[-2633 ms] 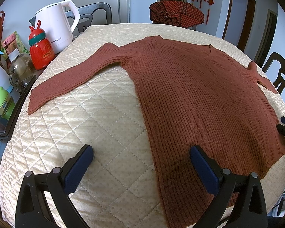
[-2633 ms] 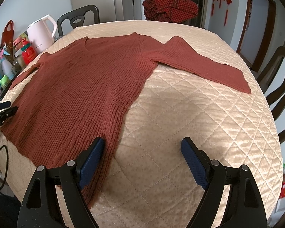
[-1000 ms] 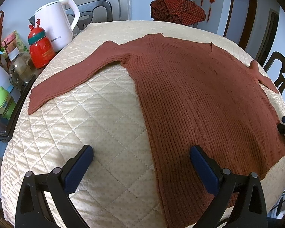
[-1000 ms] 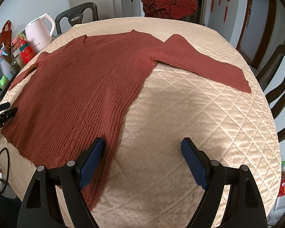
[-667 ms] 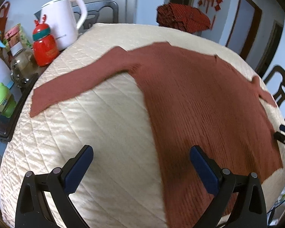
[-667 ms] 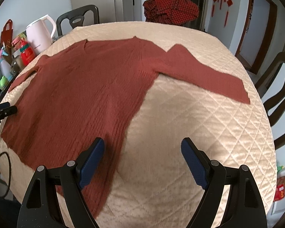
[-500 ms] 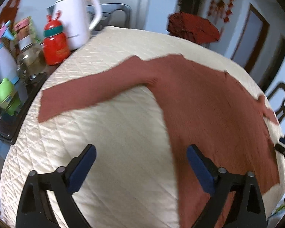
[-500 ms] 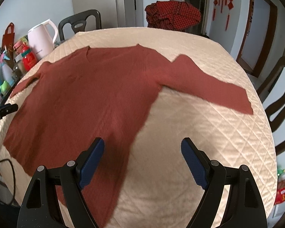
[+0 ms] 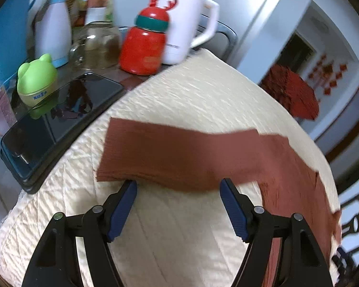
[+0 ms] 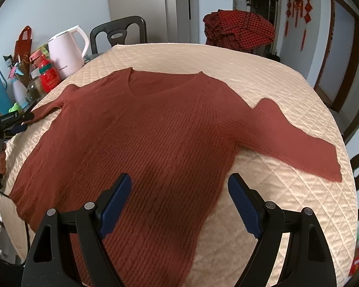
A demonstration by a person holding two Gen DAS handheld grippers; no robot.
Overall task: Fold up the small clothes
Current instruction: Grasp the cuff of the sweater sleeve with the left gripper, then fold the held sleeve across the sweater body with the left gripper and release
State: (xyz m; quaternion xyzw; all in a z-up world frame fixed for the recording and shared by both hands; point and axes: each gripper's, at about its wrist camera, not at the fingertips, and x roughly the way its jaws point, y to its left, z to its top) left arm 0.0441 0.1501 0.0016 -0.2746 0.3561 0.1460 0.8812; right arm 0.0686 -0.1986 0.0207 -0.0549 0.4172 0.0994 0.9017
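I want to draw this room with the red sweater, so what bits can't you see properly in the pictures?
- Left wrist view: the sweater body is cut off at the right edge and motion-blurred; only one sleeve shows clearly.
- Left wrist view: the label on the green frog jar is too small to read.
- Right wrist view: the sweater's hem hides behind the right gripper.
- Right wrist view: the left gripper is tiny at the edge.

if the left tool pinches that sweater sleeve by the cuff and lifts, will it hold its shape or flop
Probably flop: the sleeve lies limp and flat on the quilted cover, a soft ribbed knit. The sweater looks thick, so its body would likely drag and stretch the sleeve. The left tool, jaws just closing and still open at the sleeve's edge, should grip the knit without much slipping.
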